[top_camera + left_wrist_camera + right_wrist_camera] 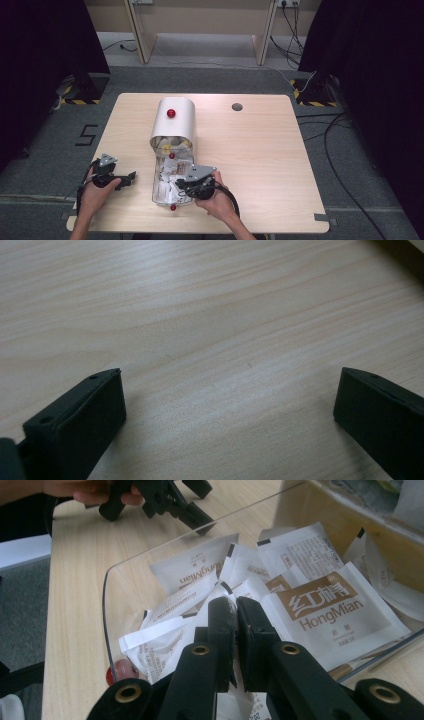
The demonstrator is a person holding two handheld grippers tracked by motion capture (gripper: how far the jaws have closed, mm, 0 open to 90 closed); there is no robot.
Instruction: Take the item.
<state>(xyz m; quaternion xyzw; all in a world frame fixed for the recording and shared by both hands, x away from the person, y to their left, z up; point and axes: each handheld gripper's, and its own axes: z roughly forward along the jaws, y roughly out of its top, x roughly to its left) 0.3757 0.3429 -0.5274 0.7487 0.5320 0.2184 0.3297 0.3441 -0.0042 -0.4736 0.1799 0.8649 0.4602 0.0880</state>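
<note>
A clear tray (pixel 156 196) of white sachets (pixel 330 610) lies at the table's front centre, its far end under a white curved cover (pixel 175 127) with a red knob (pixel 171 113). My right gripper (pixel 178 187) reaches into the tray from the right. In the right gripper view its jaws (pixel 236 604) are pressed together among the sachets, with a thin white sachet edge between the pads. My left gripper (pixel 131 177) rests left of the tray, and its jaws (pixel 227 385) stand wide open over bare wood. The right gripper view also catches that left gripper (pixel 200 504) beyond the tray rim (pixel 106 582).
A small red knob (pixel 117 672) sits at the tray's near end. A round hole (pixel 237 106) marks the far right of the tabletop (pixel 260 165). Cables (pixel 330 135) run over the floor to the right, and dark curtains hang on both sides.
</note>
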